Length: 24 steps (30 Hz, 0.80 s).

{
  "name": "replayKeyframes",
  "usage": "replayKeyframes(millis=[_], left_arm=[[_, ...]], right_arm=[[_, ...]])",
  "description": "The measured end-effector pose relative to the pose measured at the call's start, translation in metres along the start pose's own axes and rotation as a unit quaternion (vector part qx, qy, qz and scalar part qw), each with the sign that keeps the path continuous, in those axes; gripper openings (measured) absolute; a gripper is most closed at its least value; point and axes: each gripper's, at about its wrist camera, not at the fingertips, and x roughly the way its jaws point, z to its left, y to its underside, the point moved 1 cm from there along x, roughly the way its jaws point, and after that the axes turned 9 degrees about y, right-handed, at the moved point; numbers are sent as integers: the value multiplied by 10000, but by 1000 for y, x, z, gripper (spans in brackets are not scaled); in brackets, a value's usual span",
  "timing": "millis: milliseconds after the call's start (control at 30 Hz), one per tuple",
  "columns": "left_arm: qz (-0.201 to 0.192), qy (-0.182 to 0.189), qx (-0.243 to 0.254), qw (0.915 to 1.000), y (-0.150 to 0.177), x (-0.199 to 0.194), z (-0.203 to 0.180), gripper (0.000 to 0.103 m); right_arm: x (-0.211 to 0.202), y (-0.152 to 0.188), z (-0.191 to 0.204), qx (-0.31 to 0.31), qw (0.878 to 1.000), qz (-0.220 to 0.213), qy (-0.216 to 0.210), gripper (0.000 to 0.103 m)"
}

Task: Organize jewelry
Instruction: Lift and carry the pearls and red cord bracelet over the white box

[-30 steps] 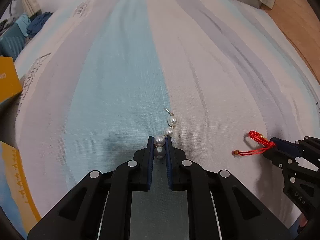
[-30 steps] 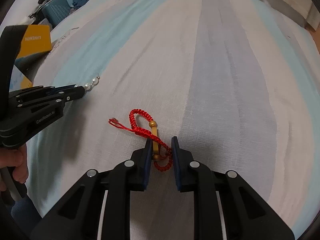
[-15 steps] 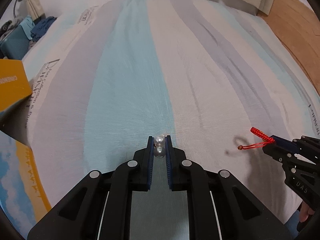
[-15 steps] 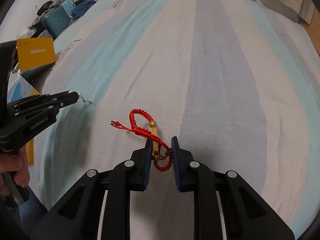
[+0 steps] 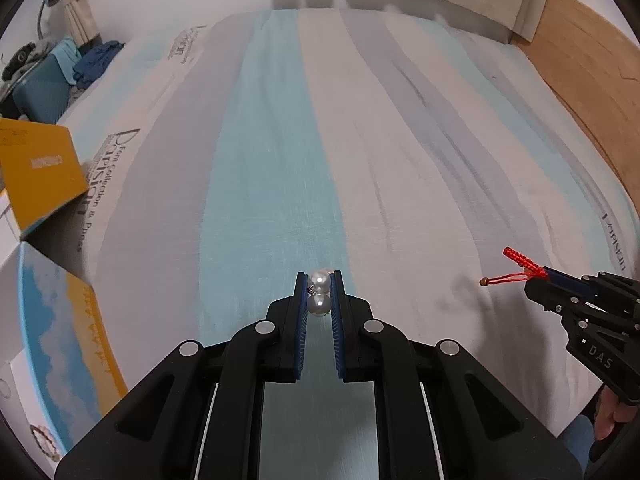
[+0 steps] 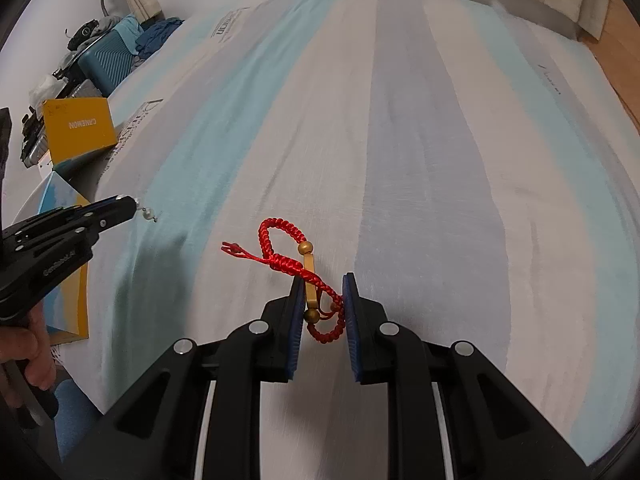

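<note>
My left gripper [image 5: 319,280] is shut on a pearl strand [image 5: 319,295]; two white pearls show between its blue pads, held above the striped bed. In the right wrist view the left gripper [image 6: 134,202] shows at the left with the pearl strand [image 6: 148,214] hanging from its tip. My right gripper [image 6: 321,284] is shut on a red braided bracelet [image 6: 288,250] with gold beads, its loop and cord ends sticking out forward. In the left wrist view the right gripper [image 5: 548,274] shows at the right with the bracelet [image 5: 516,264] at its tip.
The striped blue, grey and white bedsheet [image 5: 360,140] fills both views. A yellow box [image 5: 36,172] and a blue-and-yellow box [image 5: 60,340] stand at the bed's left edge. A teal suitcase with clothes [image 6: 108,56] is beyond. Wooden floor [image 5: 592,80] lies at the right.
Both grippers have lifted off the sheet with their jewelry. The pearl strand no longer trails on the fabric, and the bracelet hangs free of the bed.
</note>
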Motion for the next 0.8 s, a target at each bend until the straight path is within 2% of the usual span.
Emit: replayKeyframes(millis=[333, 800], left_arm=[[-125, 47, 12, 9999, 5, -36, -3, 10], [-289, -129, -24, 9995, 15, -78, 12, 10]], right_arm=[[-24, 2, 3, 28, 9999, -98, 1, 18], [-55, 1, 28, -137, 9995, -289, -39, 18]])
